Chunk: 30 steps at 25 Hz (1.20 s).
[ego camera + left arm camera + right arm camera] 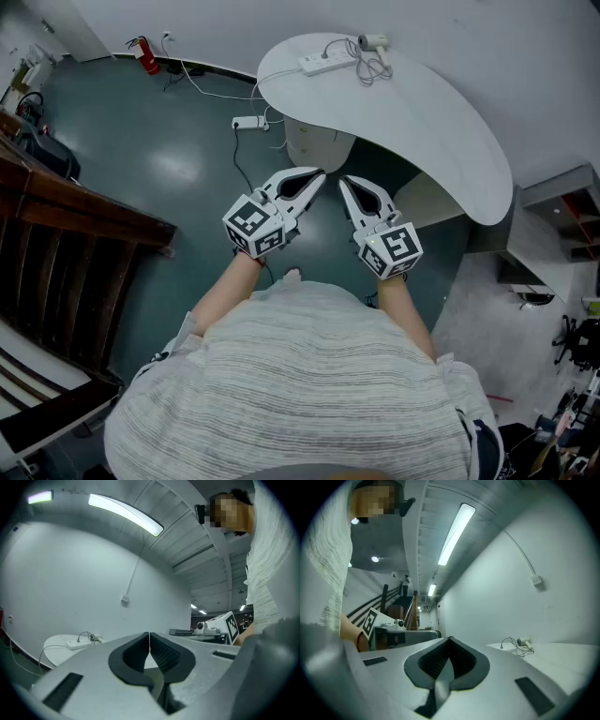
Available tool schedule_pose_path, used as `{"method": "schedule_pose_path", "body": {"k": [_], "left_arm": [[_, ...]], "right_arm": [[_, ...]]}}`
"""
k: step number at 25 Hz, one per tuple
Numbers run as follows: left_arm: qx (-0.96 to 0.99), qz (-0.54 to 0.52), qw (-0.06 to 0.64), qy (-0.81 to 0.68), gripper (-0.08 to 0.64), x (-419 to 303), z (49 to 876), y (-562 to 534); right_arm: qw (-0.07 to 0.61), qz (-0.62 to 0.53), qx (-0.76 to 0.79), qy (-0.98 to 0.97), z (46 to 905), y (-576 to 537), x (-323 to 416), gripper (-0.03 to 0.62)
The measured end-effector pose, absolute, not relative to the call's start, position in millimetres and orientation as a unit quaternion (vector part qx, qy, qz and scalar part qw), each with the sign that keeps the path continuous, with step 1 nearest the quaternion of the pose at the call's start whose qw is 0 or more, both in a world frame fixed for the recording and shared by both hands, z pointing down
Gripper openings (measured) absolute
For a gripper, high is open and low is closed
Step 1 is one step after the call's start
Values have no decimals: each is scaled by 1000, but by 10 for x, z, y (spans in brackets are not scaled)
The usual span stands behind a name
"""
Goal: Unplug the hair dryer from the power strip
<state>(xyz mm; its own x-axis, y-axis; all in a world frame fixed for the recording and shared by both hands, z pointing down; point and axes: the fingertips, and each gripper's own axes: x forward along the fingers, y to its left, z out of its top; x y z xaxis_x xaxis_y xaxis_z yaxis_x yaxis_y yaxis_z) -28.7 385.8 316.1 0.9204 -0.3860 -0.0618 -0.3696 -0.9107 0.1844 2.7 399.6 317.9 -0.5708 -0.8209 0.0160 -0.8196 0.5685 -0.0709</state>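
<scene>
Hair dryer (373, 42), small and white, is lying at the white table's (422, 122) far edge, cord (367, 73) looping beside the power strip (327, 63). Left gripper (317, 174) and right gripper (344, 180) are hovering well short, jaws pressed together, empty.

Long ceiling strip lights (125, 512) give me a cool, even, fairly bright light, with a soft sheen on the floor (178, 164) at the left and shade under the white worktop (422, 122). Both claw views bulge fisheye-fashion and go black at the corners. The near shells of my left claw (149, 639) and right claw (449, 641) look soft.
</scene>
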Motion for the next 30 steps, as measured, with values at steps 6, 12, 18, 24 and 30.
{"method": "schedule_pose_path", "body": {"k": [6,12,18,24,30], "left_arm": [[976,-52,90,-191,9,-393,3182,3786],[975,-56,98,-191,9,-495,3220,3670],[974,-58,109,-191,9,-640,3253,3568],[971,-58,118,-201,9,-794,3311,3434],[967,-62,123,-213,9,-799,3334,3138]], "right_arm": [[8,-38,-466,884,3202,3914,-91,25],[3,-40,-465,884,3231,3793,-208,25],[50,-51,-452,889,3108,3686,-339,26],[41,-47,-445,894,3091,3559,-515,26],[43,-49,-441,895,3105,3278,-490,26]]}}
